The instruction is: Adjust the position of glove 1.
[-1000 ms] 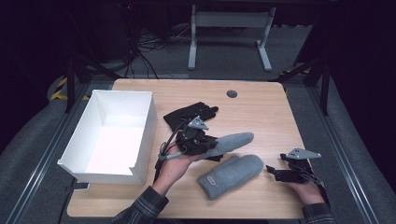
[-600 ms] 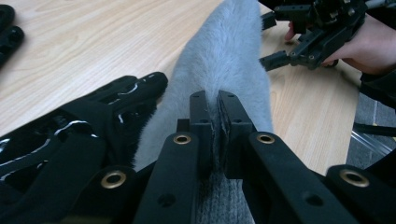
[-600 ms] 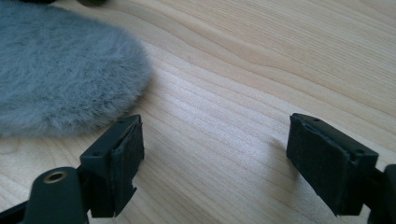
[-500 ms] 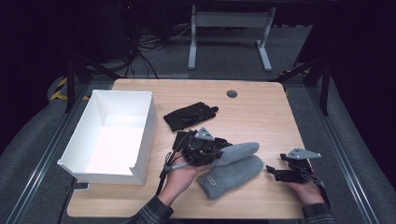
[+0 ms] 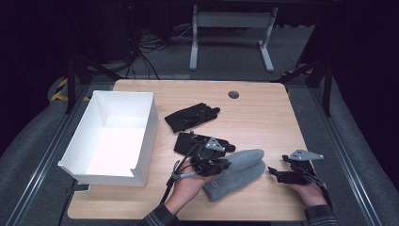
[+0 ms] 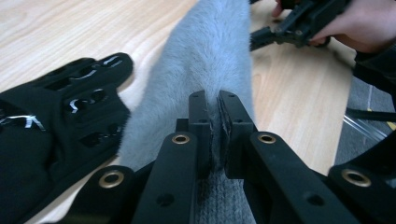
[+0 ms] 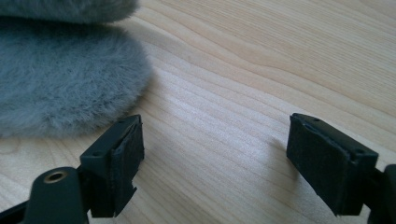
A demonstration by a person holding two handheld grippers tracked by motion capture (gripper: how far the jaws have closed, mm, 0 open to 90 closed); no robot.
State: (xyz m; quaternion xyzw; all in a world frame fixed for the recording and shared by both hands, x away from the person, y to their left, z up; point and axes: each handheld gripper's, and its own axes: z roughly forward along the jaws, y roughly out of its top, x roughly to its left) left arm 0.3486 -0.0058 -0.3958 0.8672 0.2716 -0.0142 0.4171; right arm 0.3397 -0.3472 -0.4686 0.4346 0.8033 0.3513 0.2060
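Two grey fuzzy mittens lie near the table's front, one resting along the other. My left gripper [image 5: 222, 161] [image 6: 214, 100] is shut on the cuff end of the upper grey mitten [image 5: 244, 158] [image 6: 210, 51], which stretches away from the jaws. The lower grey mitten [image 5: 233, 180] [image 7: 60, 79] lies flat on the wood. My right gripper [image 5: 274, 172] [image 7: 215, 154] rests low at the front right, open, with bare wood between its pads and the mittens just to its left.
Two black gloves lie mid-table, one [image 5: 191, 117] farther back, one [image 5: 184, 142] [image 6: 56, 107] right beside my left gripper. A white open box [image 5: 147, 136] stands at the left. A round dark grommet [image 5: 233, 94] sits near the far edge.
My left gripper has carried the upper grey mitten down and toward the front edge, until it rests on the other mitten. The right gripper has stayed put.
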